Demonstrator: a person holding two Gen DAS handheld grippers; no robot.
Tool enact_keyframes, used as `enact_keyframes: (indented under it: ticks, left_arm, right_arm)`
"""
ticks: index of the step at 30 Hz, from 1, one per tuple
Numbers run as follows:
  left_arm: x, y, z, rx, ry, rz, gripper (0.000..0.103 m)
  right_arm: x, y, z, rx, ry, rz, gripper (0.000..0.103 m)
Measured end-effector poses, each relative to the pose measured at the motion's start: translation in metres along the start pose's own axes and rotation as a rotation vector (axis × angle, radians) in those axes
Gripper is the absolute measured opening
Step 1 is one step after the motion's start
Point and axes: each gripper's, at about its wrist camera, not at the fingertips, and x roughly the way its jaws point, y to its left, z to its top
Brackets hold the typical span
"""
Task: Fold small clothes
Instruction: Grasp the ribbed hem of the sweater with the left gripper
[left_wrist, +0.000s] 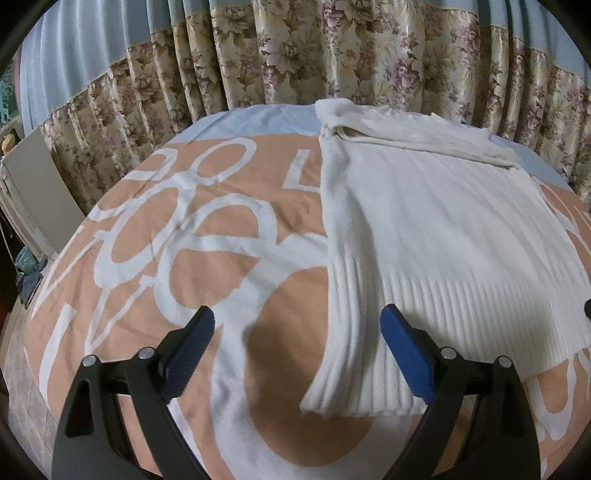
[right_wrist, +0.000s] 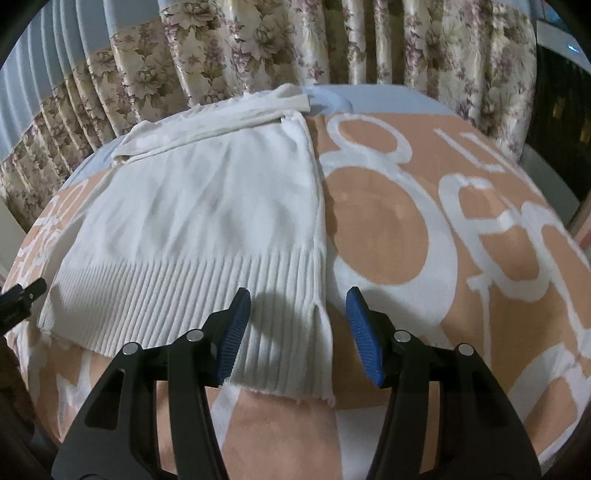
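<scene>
Two grippers, left (left_wrist: 297, 350) and right (right_wrist: 298, 332), hover with jaws spread wide, holding nothing. White ribbed sweater (left_wrist: 443, 229) lies flat on the orange-and-white bedspread (left_wrist: 147, 240).

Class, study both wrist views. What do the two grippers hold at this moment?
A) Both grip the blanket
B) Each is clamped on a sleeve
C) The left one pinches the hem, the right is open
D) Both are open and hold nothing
D: the left gripper and right gripper both hover with jaws spread over the ribbed hem of the white sweater, clamping nothing.
</scene>
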Motion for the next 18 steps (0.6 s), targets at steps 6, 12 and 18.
enact_keyframes:
  ticks: [6, 12, 18]
  left_arm:
    - [0.004, -0.004, -0.004, 0.01, 0.021, -0.005, 0.092]
    - [0.003, -0.009, -0.005, 0.014, 0.028, -0.01, 0.092]
    - [0.002, -0.005, -0.006, -0.012, 0.035, -0.037, 0.092]
  right_arm:
    - [0.002, 0.004, -0.004, -0.014, 0.01, 0.008, 0.044]
    - [0.001, 0.017, -0.006, -0.058, -0.005, 0.041, 0.01]
    - [0.0, 0.018, -0.01, -0.062, -0.038, 0.035, 0.01]
